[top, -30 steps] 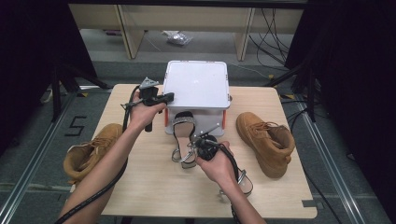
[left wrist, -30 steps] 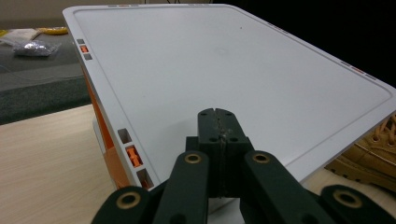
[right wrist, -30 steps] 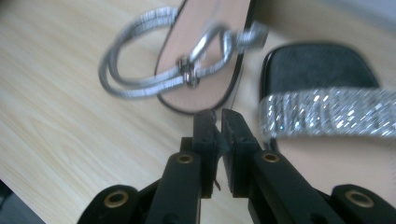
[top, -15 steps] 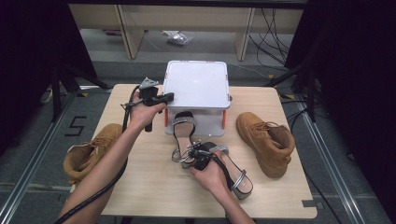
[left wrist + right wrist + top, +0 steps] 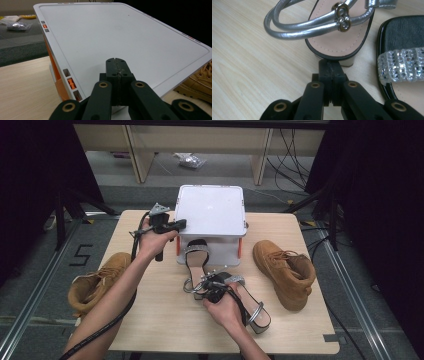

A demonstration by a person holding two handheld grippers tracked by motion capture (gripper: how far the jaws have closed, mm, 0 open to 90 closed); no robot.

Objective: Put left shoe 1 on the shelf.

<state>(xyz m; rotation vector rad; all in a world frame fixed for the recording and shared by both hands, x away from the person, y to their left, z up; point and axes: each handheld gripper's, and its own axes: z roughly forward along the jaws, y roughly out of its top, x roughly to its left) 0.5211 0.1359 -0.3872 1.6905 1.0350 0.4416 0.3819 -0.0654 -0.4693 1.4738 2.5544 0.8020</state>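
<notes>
1. We rest our left gripper (image 5: 117, 72) over the near-left corner of the white lidded box (image 5: 211, 212); its jaws are pressed together with nothing between them, and the lid still sits flat on the box.
2. Our right gripper (image 5: 332, 72) is down at the tabletop, its jaws just closed flat against each other and empty; the tips touch or nearly touch the heel end of the silver-strap sandal (image 5: 332, 37) — we cannot tell which.
3. That sandal lies on the wooden table (image 5: 150, 320) just in front of the box, beside the rhinestone-strap sandal (image 5: 250, 302), which runs out toward the near right edge under our right hand (image 5: 225, 307).
4. Two tan boots flank the work: the right boot (image 5: 285, 272) stands beside the box on the right, while the left boot (image 5: 97, 280) hangs at the table's left edge.
5. We judge the job — gathering the footwear, likely into the box — as barely begun: every shoe is out on the table, none is gripped, and the box is closed.
6. Left to do, as we read it: open the jaws and take hold of the silver-strap sandal properly, get the lid off, then bring the other sandal and both boots in turn.
</notes>
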